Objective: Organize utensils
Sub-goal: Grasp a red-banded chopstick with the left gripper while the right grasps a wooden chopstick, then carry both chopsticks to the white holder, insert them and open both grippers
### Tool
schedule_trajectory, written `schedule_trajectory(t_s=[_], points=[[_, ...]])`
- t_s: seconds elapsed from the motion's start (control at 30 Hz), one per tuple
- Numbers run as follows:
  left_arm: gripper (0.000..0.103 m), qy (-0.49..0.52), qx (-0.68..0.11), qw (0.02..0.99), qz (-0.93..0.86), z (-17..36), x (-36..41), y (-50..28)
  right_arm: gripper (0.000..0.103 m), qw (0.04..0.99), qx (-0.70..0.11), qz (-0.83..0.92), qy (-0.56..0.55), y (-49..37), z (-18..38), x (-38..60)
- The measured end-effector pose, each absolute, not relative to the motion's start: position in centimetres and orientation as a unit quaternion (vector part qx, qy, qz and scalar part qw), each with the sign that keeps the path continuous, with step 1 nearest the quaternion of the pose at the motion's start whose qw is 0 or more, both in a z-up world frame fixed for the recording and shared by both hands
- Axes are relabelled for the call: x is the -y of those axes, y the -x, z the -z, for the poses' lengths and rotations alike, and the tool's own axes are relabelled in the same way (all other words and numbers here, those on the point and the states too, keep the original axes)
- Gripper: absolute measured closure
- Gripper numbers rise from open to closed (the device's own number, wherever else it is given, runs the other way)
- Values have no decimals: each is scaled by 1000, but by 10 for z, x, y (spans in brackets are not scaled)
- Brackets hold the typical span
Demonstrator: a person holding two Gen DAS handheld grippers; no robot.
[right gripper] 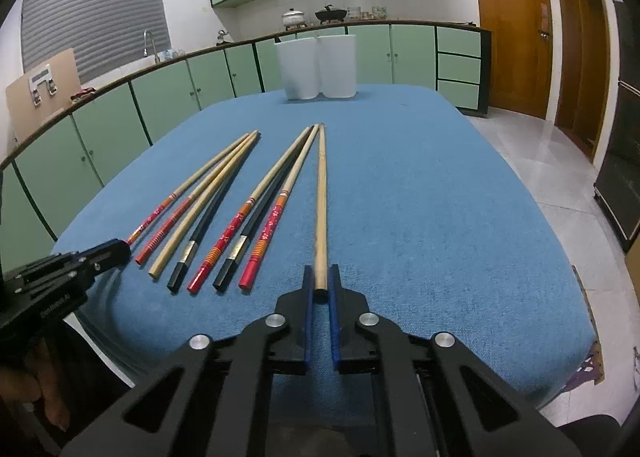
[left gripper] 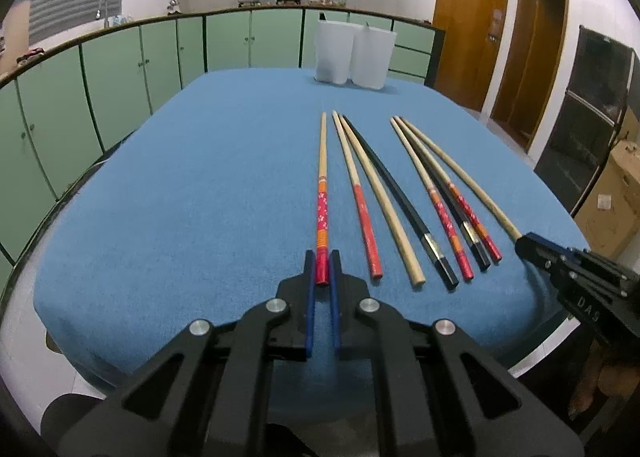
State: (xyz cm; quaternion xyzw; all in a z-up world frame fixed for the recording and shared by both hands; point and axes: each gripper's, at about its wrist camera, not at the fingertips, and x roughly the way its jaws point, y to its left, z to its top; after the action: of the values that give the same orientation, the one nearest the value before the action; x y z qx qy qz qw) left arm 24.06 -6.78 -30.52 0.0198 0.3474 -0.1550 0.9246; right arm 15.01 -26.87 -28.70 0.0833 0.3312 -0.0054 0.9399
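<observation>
A chopstick with a red flowered handle (left gripper: pixel 322 193) lies at the left end of a row on the blue cloth (left gripper: pixel 200 197). My left gripper (left gripper: pixel 322 263) is shut on its near end. The same gripper (right gripper: pixel 120 251) appears at the left of the right wrist view. At the right end of the row lies a plain wooden chopstick (right gripper: pixel 321 197), and my right gripper (right gripper: pixel 320 277) is shut on its butt. That gripper (left gripper: pixel 526 243) also shows at the right of the left wrist view. Between the two lie several loose chopsticks (left gripper: pixel 381 201): red, black and plain.
Two white upright containers (left gripper: pixel 352 53) (right gripper: pixel 316 65) stand side by side at the table's far end. Green cabinets run behind and to the left. Off the table's right side are a cardboard box (left gripper: pixel 616 197) and a tiled floor (right gripper: pixel 540 161).
</observation>
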Motion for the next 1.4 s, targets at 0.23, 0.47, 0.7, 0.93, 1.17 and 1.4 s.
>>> schedule_trajectory(t_s=[0.23, 0.47, 0.7, 0.93, 1.17, 1.4], points=[[98, -6, -345, 927, 145, 298, 59, -239, 96, 946, -314, 5, -86, -145, 273, 269], [98, 7, -346, 928, 138, 280, 52, -238, 96, 955, -282, 3, -89, -140, 241, 272], [98, 24, -345, 928, 138, 254, 42, -235, 96, 964, -251, 5, -88, -139, 205, 277], [98, 28, -323, 935, 145, 214, 34, -233, 96, 971, -229, 1, -69, -144, 174, 278], [98, 24, -293, 943, 157, 172, 32, -248, 96, 973, -225, -10, -49, -167, 145, 280], [98, 10, -301, 937, 179, 139, 43, -289, 96, 968, -247, -28, -38, -210, 111, 289]])
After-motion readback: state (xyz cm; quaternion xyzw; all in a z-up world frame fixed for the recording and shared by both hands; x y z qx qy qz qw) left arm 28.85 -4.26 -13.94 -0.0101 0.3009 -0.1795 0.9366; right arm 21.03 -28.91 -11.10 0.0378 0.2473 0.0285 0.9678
